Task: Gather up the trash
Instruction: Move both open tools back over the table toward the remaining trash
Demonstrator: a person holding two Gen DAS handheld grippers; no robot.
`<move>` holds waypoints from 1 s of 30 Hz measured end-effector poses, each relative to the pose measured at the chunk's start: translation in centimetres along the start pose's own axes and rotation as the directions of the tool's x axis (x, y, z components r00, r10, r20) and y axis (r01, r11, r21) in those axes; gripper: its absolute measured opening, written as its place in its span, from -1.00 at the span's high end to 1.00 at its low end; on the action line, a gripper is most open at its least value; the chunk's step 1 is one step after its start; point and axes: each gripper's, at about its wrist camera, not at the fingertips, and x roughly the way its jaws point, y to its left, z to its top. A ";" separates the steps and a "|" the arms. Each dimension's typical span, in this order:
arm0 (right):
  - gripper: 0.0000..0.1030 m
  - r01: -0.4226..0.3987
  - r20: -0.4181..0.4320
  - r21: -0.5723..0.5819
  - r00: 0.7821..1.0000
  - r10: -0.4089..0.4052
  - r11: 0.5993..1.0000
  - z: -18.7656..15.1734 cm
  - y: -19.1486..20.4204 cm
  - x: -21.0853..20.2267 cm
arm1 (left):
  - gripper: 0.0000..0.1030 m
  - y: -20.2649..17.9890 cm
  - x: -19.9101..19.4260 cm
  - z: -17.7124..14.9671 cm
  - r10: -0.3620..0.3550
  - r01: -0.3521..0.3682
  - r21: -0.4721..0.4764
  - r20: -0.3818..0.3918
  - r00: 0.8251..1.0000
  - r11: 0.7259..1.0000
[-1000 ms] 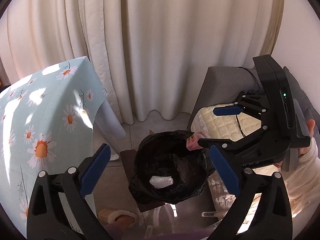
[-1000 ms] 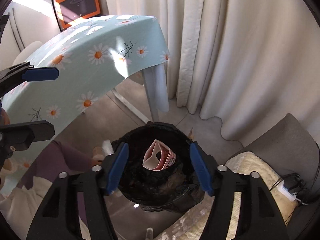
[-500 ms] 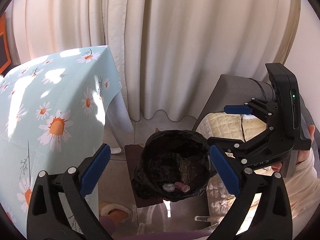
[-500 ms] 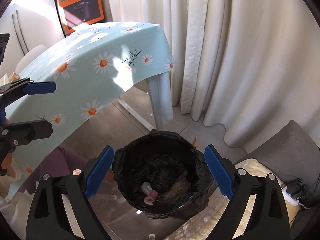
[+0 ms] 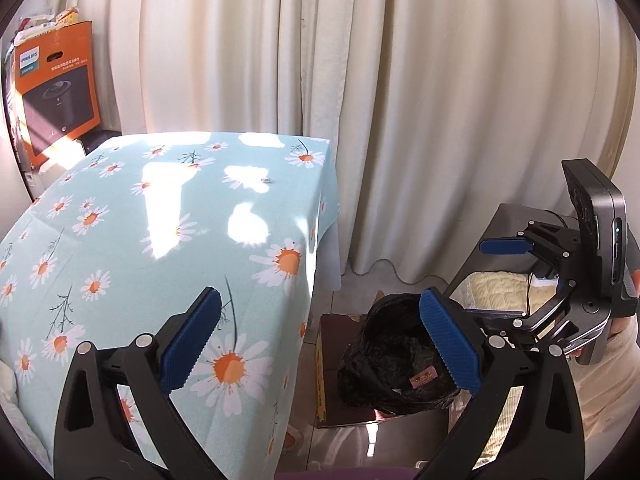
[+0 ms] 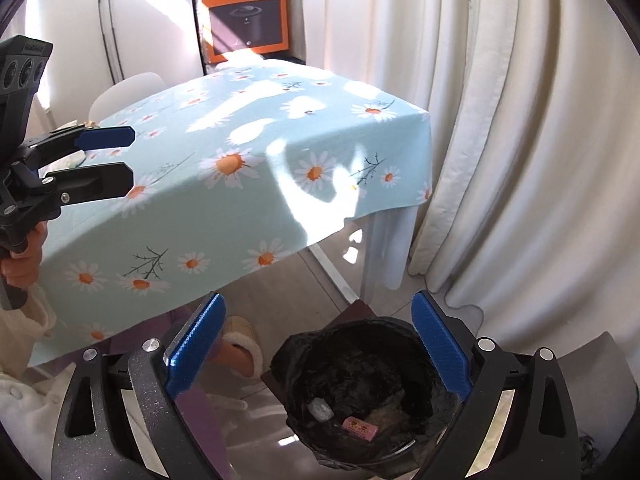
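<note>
A bin lined with a black bag (image 5: 360, 376) stands on the floor beside the table. In it lie a pink wrapper (image 6: 359, 427) and a small white crumpled piece (image 6: 320, 410); the left wrist view shows the pink wrapper (image 5: 422, 378) too. My right gripper (image 6: 318, 312) hangs above and a little left of the bin (image 6: 298, 360); its jaws are opening with nothing between them. Out over the table's corner, my left gripper (image 5: 320, 320) is open and empty. Each gripper shows in the other's view: the right gripper (image 5: 480, 280) and the left gripper (image 6: 130, 158).
The table wears a pale blue daisy cloth (image 5: 168, 216). An orange appliance box (image 6: 248, 12) stands behind it, and cream curtains (image 5: 400, 100) hang at the back. A grey chair with a cream cushion (image 5: 500, 288) stands right of the bin. A slippered foot (image 6: 240, 344) rests near it.
The pink wrapper has left my right gripper and fallen into the bin, and those jaws have widened. Both grippers have risen and swung left toward the table.
</note>
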 end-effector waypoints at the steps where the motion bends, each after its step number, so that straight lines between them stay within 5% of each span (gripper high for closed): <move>1: -0.75 -0.009 0.002 -0.019 1.000 0.009 1.000 0.5 0.7 0.0 | -0.89 0.6 -0.6 -0.1 0.009 -0.009 -0.014 0.007 1.000 1.000; 9: -0.78 -0.135 0.033 -0.135 0.990 0.140 0.982 4.0 6.0 0.2 | -0.89 6.2 -4.4 -1.8 0.155 -0.151 -0.128 0.024 0.988 0.980; 14: -0.78 -0.207 0.026 -0.190 0.976 0.216 0.960 5.5 9.5 1.4 | -0.89 9.2 -7.2 -3.5 0.261 -0.253 -0.192 0.017 0.965 0.948; 30: -0.78 -0.433 -0.054 -0.290 0.898 0.437 0.853 9.6 20.6 5.6 | -0.89 15.8 -14.4 -9.9 0.440 -0.432 -0.302 -0.048 0.897 0.849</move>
